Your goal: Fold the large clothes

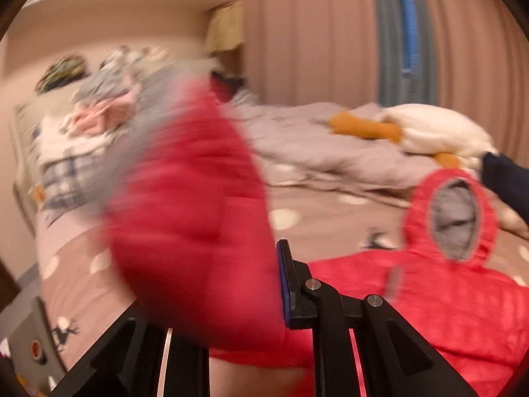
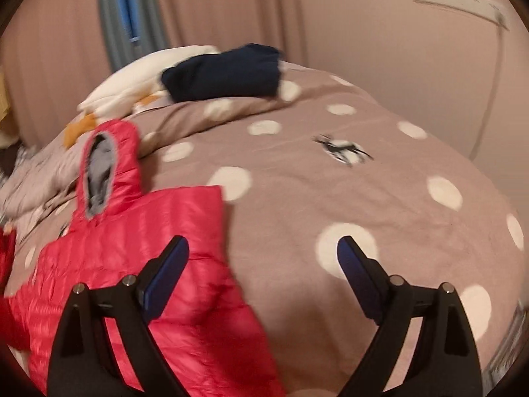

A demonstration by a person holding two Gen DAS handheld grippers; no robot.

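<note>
A red hooded puffer jacket (image 2: 139, 248) lies on the bed, its grey-lined hood (image 2: 99, 172) toward the headboard. In the left wrist view its body (image 1: 446, 297) lies at the right, and a lifted, blurred red part, probably a sleeve (image 1: 198, 215), fills the middle. My left gripper (image 1: 231, 304) is shut on this red part; only its right finger (image 1: 286, 284) shows, the other is hidden by cloth. My right gripper (image 2: 263, 264) is open and empty, above the jacket's right edge and the bedspread.
The bed has a brown spotted cover (image 2: 363, 182). A folded navy garment (image 2: 224, 72) and a white and orange plush toy (image 2: 132, 86) lie near the head. A heap of mixed clothes (image 1: 92, 122) lies at the far left. Curtains (image 2: 231, 6) hang behind.
</note>
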